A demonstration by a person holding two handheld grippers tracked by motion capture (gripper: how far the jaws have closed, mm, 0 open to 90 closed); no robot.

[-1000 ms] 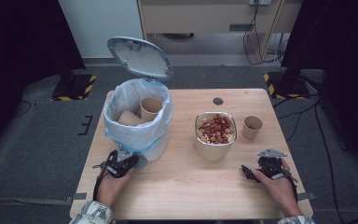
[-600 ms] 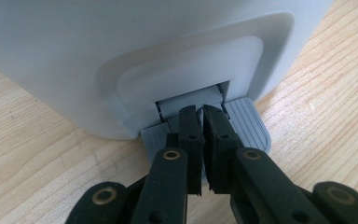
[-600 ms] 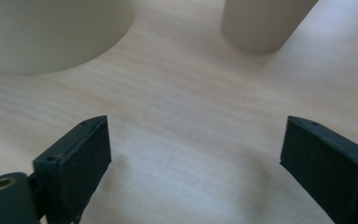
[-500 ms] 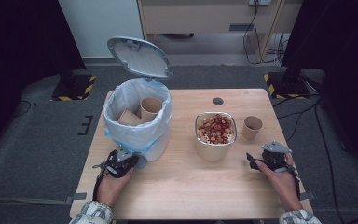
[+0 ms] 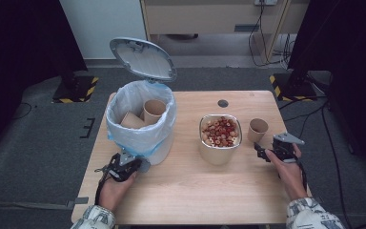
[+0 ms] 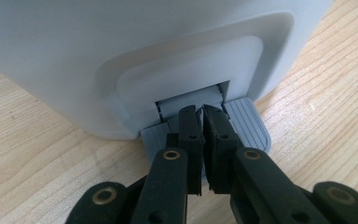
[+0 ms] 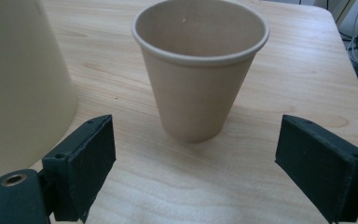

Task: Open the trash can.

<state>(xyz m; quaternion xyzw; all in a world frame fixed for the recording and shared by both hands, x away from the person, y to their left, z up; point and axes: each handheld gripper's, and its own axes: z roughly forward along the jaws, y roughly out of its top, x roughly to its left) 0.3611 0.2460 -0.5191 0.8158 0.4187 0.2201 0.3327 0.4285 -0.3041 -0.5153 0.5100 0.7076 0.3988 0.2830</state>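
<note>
Lab, black curtains (image 5: 24, 52), hazard-taped stands (image 5: 74, 89), cables (image 5: 259, 28)

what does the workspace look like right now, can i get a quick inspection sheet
Surface: wooden table, a dark round hole near its far edge.
Job's things: white pedal bin with blue liner, lid up, two paper cups inside; empty paper cup upright on the table; paper bowl of red and pale pieces beside it.
Clutter: nothing seen.
Grippers: left hand-held gripper shut, tips on the bin's grey pedal; right hand-held gripper open, the empty cup just ahead, untouched.
Cables: one trailing from the left gripper; more on the floor at back right.
Surroundings: grey floor, hazard-striped stand feet.
</note>
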